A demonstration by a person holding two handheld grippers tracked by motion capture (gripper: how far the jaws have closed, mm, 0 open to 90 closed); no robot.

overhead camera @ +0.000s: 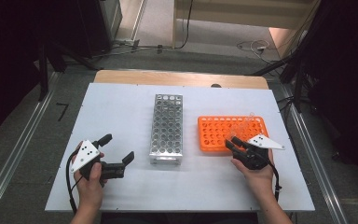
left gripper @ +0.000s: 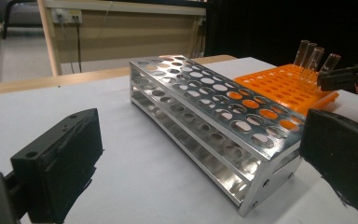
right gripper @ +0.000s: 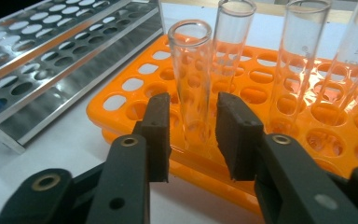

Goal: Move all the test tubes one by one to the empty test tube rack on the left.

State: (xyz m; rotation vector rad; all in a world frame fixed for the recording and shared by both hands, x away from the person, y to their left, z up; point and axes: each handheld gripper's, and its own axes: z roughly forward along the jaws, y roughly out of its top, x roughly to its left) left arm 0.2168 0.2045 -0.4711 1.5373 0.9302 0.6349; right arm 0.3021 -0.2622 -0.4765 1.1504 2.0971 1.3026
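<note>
- The right gripper sits at the near left corner of the orange rack, with a clear glass tube standing upright between its two black jaws.
- In the right gripper view a thin gap shows on each side of the tube, so the pads flank the glass rather than press it; the jaws stand narrowly apart, not clamped.
- That tube stands in a hole of the orange rack's front row, the nearest of the tubes; three more tubes stand in the rack behind and beside it.
- In the high view the right gripper lies at the rack's near edge, towards its right half, held in the person's right hand.
- The left gripper is held low over the white table, to the left of the metal rack, its jaws wide apart with nothing between them.
- The metal rack stands between the two grippers, just beside the orange rack but not touching it.
</note>
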